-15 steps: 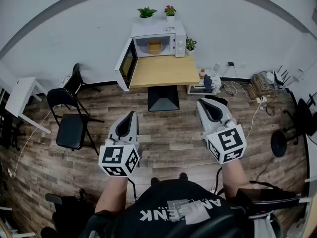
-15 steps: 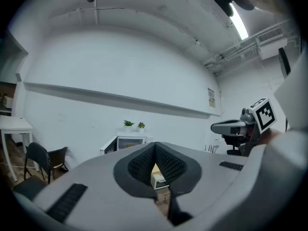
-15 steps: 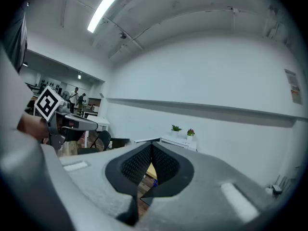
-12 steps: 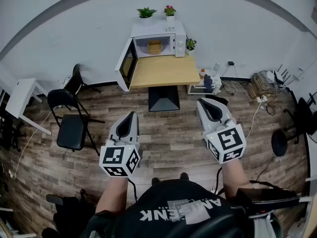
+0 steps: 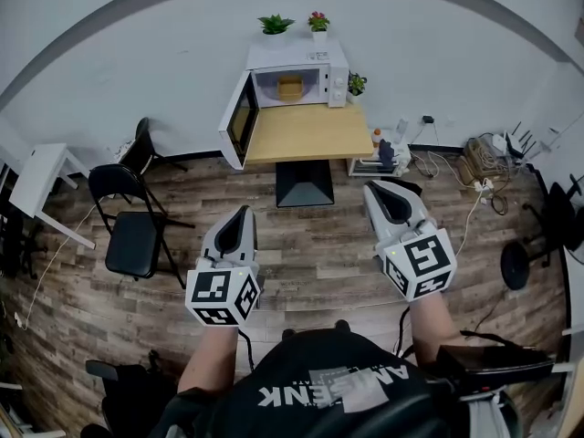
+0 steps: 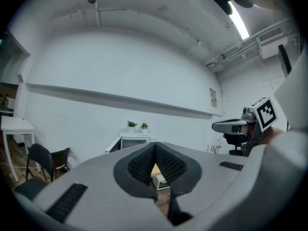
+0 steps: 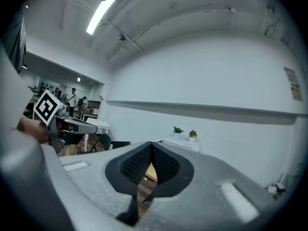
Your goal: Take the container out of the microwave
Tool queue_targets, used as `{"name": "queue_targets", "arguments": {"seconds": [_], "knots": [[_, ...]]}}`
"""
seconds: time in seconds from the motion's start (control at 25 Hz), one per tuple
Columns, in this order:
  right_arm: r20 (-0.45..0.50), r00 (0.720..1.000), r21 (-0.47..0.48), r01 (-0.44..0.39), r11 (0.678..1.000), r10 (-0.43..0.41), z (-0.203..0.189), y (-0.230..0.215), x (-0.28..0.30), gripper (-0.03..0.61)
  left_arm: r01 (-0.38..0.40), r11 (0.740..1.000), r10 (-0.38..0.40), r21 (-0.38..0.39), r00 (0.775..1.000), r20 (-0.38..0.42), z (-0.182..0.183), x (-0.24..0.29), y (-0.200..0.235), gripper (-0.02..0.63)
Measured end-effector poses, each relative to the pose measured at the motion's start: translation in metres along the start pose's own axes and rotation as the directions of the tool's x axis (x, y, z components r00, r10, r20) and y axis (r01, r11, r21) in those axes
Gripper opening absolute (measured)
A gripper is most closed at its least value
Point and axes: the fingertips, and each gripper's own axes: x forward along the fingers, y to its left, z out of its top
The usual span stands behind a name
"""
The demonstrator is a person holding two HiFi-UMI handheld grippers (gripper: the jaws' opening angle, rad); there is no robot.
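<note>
The white microwave (image 5: pixel 297 82) stands at the far end of a wooden table (image 5: pixel 306 135), its door (image 5: pixel 238 120) swung open to the left. A tan container (image 5: pixel 290 87) sits inside its cavity. Both grippers hang over the wood floor, well short of the table. My left gripper (image 5: pixel 243 212) and my right gripper (image 5: pixel 378 188) both point toward the table. In the left gripper view the jaws (image 6: pixel 155 145) meet at the tip with nothing between them. The right gripper view shows the same, its pads (image 7: pixel 151 144) pressed together and holding nothing.
Two small potted plants (image 5: pixel 274 24) stand on the microwave, a third (image 5: pixel 356 83) beside it. A black folding chair (image 5: pixel 132 231) is at the left, a white table (image 5: pixel 32 181) further left. Cables and boxes (image 5: pixel 479 158) lie by the right wall.
The head view has shifted a little, so the microwave and table sit slightly further right in the picture. Both grippers stay shut and keep about the same place.
</note>
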Motion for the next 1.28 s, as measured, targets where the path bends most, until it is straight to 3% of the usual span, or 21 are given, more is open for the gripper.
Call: {"name": "queue_targets", "arguments": {"seconds": [0.36,0.76,1.0,1.16,1.28], "knots": [[-0.016,1.0,-0.01,0.006,1.0,-0.006,0.003,0.021,0.026,0.006,0.014,1.0,-0.014,0.008,1.0,0.001,-0.002,-0.001,0.033,0.002],[-0.008,1.0,-0.017,0.008,1.0,-0.008,0.004,0.037,0.047,0.006,0.033,0.997,-0.033,0.067,0.999,0.003,-0.003,0.004,0.054,0.002],[0.013,1.0,-0.007,-0.023,1.0,0.023,0.0,0.017,0.078,0.006,0.006,0.997,-0.005,0.076,1.0,-0.009,-0.009,0.03,0.06,0.002],[0.025,0.998,-0.006,-0.057,0.998,0.058,-0.003,-0.013,0.108,0.006,-0.035,0.997,0.033,0.066,0.999,0.038,0.001,0.059,0.062,0.002],[0.031,0.996,-0.007,-0.079,0.997,0.079,-0.004,-0.042,0.132,0.006,-0.038,0.998,0.037,0.058,0.999,0.015,0.002,0.095,0.059,0.002]]}}
